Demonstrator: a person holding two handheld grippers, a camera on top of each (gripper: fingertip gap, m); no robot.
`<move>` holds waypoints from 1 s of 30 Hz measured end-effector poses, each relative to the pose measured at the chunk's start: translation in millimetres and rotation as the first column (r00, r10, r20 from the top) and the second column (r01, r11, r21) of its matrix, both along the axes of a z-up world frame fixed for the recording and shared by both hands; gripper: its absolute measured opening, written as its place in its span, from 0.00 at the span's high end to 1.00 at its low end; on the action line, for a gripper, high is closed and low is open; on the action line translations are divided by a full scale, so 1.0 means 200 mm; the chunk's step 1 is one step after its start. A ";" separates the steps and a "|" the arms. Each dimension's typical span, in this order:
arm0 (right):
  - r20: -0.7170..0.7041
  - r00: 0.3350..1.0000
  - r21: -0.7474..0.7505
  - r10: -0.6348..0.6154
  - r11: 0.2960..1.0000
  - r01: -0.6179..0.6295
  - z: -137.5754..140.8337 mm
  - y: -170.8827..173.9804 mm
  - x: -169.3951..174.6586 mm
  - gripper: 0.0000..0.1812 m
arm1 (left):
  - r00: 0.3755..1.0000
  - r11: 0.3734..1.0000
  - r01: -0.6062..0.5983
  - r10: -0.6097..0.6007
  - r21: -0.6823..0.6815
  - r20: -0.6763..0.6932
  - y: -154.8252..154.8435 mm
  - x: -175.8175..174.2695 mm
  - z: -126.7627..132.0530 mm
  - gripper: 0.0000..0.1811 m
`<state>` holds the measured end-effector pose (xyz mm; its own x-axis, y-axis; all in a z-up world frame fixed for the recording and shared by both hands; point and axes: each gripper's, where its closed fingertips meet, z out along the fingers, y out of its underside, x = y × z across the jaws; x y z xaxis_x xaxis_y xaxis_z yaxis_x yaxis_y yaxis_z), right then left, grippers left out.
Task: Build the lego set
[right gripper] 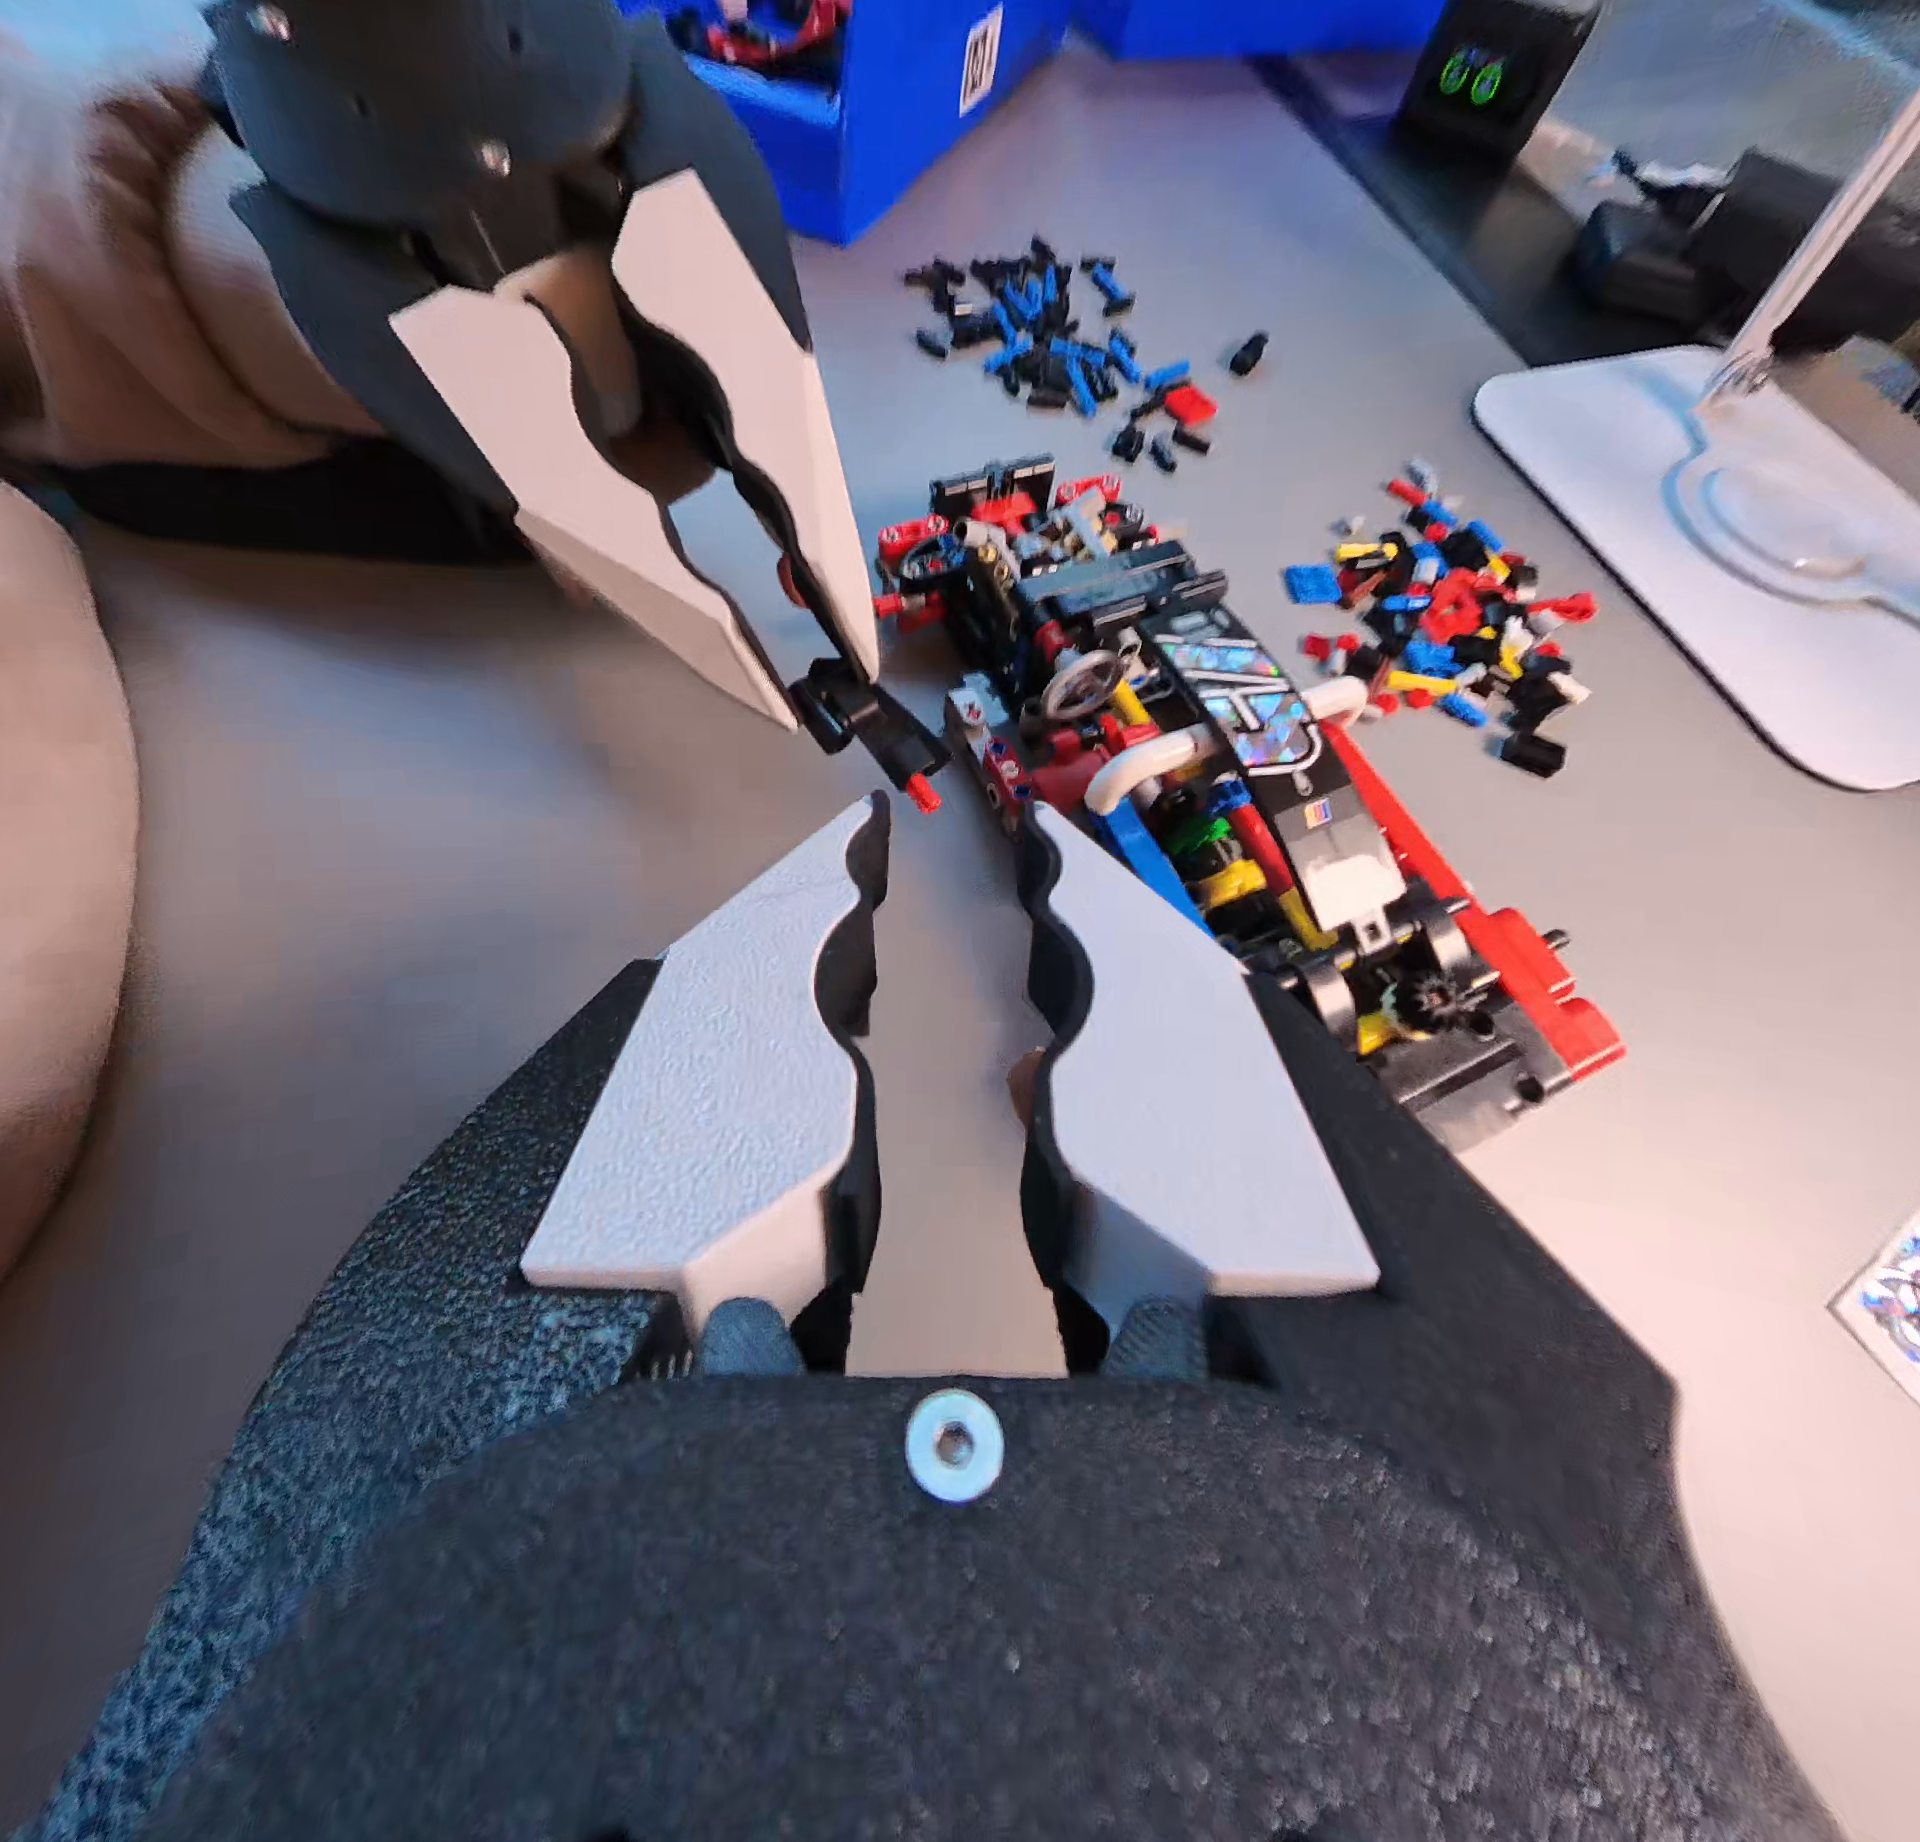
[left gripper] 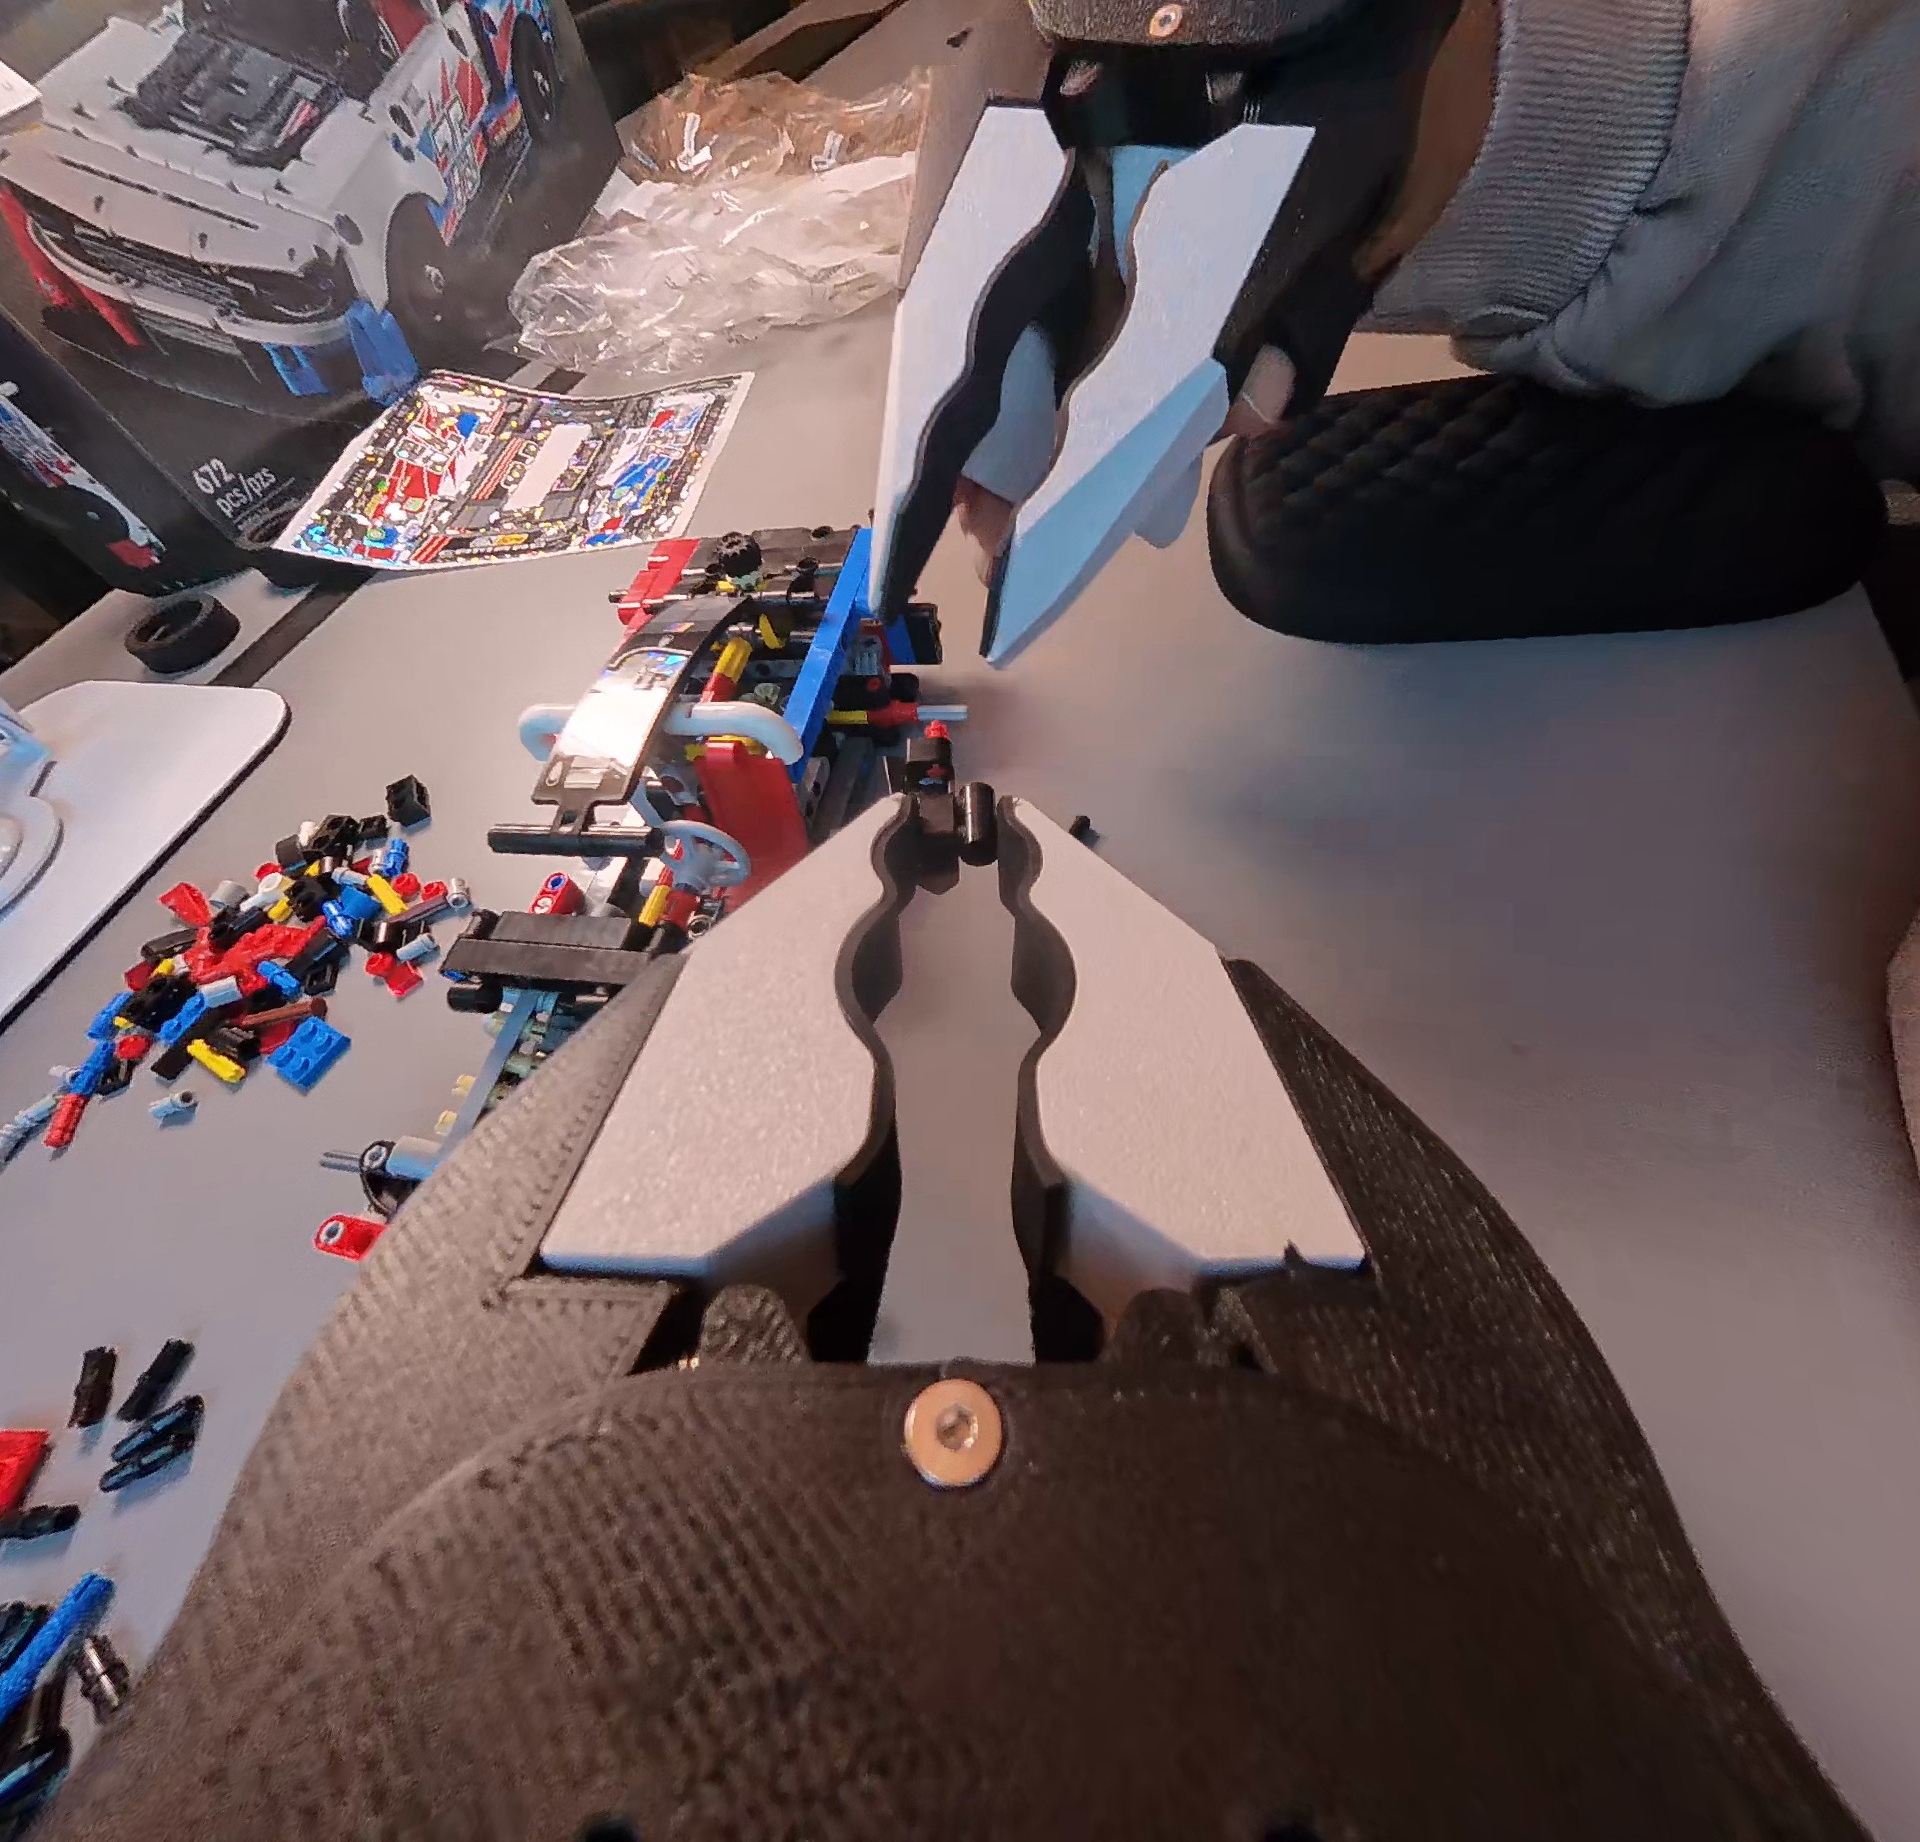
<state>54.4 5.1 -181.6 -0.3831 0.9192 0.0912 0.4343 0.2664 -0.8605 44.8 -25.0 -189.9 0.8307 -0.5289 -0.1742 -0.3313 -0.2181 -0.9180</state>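
The lego car chassis (right gripper: 1226,753) lies on the worktop (right gripper: 520,857) while the left tool (left gripper: 951,821) pinches a small black sub-assembly (right gripper: 868,722) to attach, the right tool (right gripper: 956,826) spread beside it.

1. Warm, fairly bright light falls from above; the grey table (left gripper: 1455,909) shows a soft pinkish sheen beyond the left gripper (left gripper: 951,826).
2. Shadows are soft and short, pooling just under the lego car (right gripper: 1226,774).
3. Glare sparkles on the foil sticker sheet (left gripper: 520,473) and plastic bags (left gripper: 727,234), far left of the tongs.
4. In the right wrist view, the left gripper (right gripper: 831,696) and the sleeve behind it are motion-blurred.
5. Both views bulge fisheye-style, bending the edges.
6. The blue bins (right gripper: 935,78) far ahead look soft.
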 end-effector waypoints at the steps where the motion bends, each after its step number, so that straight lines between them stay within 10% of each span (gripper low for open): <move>1: -0.029 1.000 -0.014 0.008 1.000 -0.009 0.02 -0.01 -0.01 0.87 | 1.000 1.000 0.001 -0.001 0.017 -0.002 0.00 0.00 0.01 0.93; 14: -0.097 0.970 -0.174 0.225 0.955 -0.239 0.06 -0.19 -0.02 1.00 | 0.992 0.984 0.121 -0.116 0.134 -0.045 -0.06 0.11 0.09 0.93; 30: -0.096 0.954 -0.250 0.285 0.921 -0.300 0.06 -0.21 0.04 0.88 | 0.987 0.968 0.159 -0.155 0.194 -0.036 -0.09 0.13 0.14 1.00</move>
<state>61.9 -36.3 -169.9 -0.6398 0.7613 -0.1047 0.3193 0.1394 -0.9374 70.0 -42.0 -162.4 0.7349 -0.6065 -0.3034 -0.3661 0.0219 -0.9303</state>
